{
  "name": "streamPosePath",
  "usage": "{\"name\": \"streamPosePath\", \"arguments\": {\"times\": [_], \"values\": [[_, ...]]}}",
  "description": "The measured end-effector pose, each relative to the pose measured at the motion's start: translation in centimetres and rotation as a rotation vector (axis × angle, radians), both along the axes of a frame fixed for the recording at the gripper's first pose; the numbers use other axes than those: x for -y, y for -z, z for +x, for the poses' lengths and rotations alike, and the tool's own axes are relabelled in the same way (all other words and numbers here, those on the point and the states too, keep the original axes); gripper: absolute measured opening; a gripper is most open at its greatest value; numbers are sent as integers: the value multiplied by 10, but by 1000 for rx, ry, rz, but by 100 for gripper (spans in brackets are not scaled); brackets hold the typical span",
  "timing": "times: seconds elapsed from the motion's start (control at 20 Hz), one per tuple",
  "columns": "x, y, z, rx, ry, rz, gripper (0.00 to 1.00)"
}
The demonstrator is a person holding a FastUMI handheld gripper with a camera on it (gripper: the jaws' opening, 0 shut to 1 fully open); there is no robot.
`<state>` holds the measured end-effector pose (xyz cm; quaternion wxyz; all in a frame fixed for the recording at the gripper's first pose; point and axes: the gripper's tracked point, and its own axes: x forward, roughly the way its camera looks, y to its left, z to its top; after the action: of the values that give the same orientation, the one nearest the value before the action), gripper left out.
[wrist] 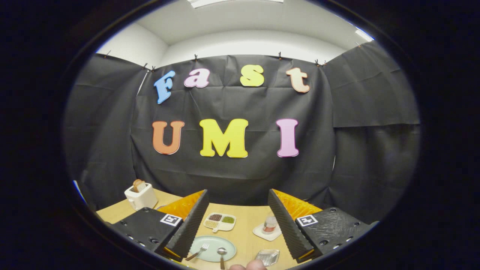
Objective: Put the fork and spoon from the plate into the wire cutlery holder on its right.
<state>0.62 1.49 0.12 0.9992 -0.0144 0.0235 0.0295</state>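
Note:
A pale green plate [215,243] lies on the wooden table, low between my two fingers. On it rest a fork [199,251] to the left and a spoon [222,253] to its right, handles pointing toward me. The wire cutlery holder [267,257] sits just right of the plate, near my right finger. My gripper [238,210] is held high above the table and stands open, with nothing between its black ribbed fingers [191,225].
A white toaster [141,195] with bread stands at the far left of the table. A divided dish of grains [219,221] lies beyond the plate. A small jar on a white coaster [269,225] stands beyond the holder. A person's fingertips [247,266] show at the near table edge.

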Motion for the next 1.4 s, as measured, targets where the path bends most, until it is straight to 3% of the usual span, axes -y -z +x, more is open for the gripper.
{"name": "streamPosePath", "arguments": {"times": [0.35, 0.6, 0.9, 1.15, 1.4], "values": [[5, 11, 7, -37, -8, -24, 95], [-6, 40, 14, -138, -71, -37, 95], [-24, 132, 17, -475, -169, -63, 95], [-38, 208, 9, -749, -196, -81, 95], [-43, 286, -13, -1027, -173, -108, 96]]}}
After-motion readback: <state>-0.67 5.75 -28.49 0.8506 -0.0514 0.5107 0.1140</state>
